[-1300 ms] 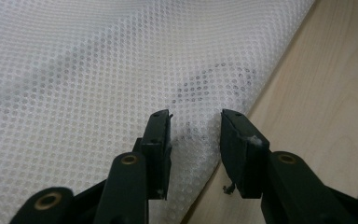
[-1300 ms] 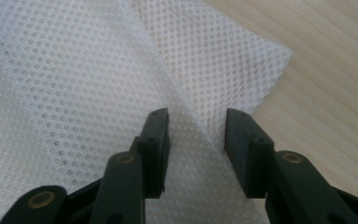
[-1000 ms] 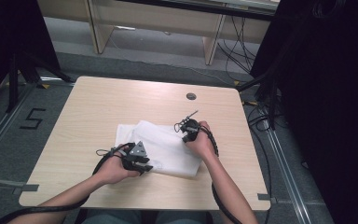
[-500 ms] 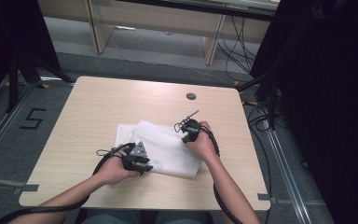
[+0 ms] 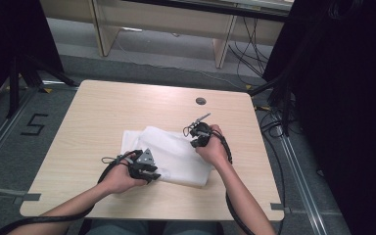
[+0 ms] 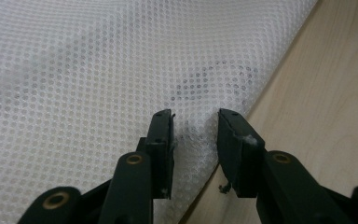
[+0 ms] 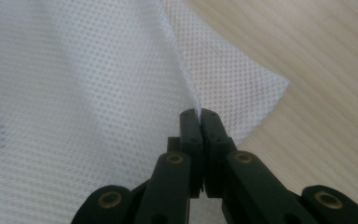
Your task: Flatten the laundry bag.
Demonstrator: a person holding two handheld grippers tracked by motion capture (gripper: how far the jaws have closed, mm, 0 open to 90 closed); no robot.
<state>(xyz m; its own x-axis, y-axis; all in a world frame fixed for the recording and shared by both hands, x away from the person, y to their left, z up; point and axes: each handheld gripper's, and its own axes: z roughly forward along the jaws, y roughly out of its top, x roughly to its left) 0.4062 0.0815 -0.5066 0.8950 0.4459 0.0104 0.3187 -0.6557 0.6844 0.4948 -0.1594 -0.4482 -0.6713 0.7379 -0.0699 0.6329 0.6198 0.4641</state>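
One white mesh cloth lies spread and partly folded near the middle of a light wooden table, with a person's two hand-held grippers working at opposite edges of it. At the cloth's near-left edge, the left gripper rests low against the fabric; seen from the left gripper view, the mesh cloth runs under and between the two black jaws, its border crossing just beside the right-hand jaw, where bare table shows. Those jaws stand partly apart, about half their spread, and have just been closing a little, with a bulge of mesh lying in the gap; their pads do not visibly press the fabric together. At the cloth's far-right edge, the right gripper sits in the person's right hand. From the right gripper view, its jaws have just closed fully and now pinch a thin raised fold of the mesh cloth right at their tips, the fabric rising away from them to the left while a loose corner lies flat on the table beyond. The left hand grips its tool from the near side, cables trailing from both grippers back along the forearms. Counted on the tabletop: one cloth, two grippers, four jaws, and one small round dark port set into the wood near the far edge.
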